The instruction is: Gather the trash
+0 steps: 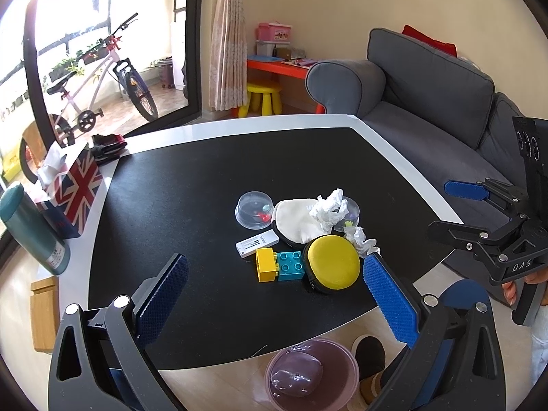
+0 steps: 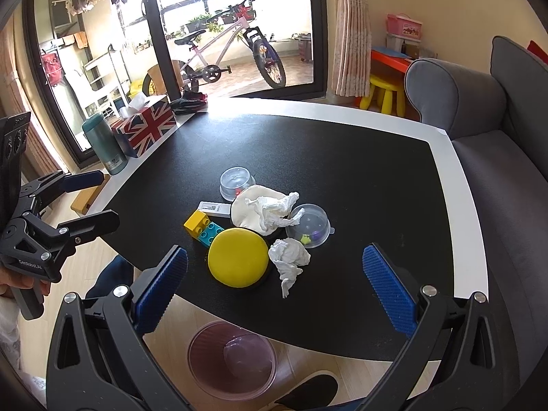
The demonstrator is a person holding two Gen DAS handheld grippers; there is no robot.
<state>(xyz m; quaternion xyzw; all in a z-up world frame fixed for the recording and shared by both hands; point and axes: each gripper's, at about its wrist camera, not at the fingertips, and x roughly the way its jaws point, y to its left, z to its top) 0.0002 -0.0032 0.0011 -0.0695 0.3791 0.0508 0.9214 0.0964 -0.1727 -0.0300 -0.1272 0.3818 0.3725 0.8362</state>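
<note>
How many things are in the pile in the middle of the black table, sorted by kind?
Crumpled tissues: 2 (one on the pouch, one by the yellow case)
Clear plastic domes: 2 (far, near)
Toy bricks: 2 (yellow, teal)
Round yellow case: 1
Cream pouch: 1
White stick-shaped device: 1
Total: 9

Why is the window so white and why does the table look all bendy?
Left wrist view: daylight overexposes the window, washing out the top left, and the fisheye lens bows the table rim. Right wrist view: the same glare behind the bicycle, a pale sheen on the table's far side, and dark corners from the lens.
</note>
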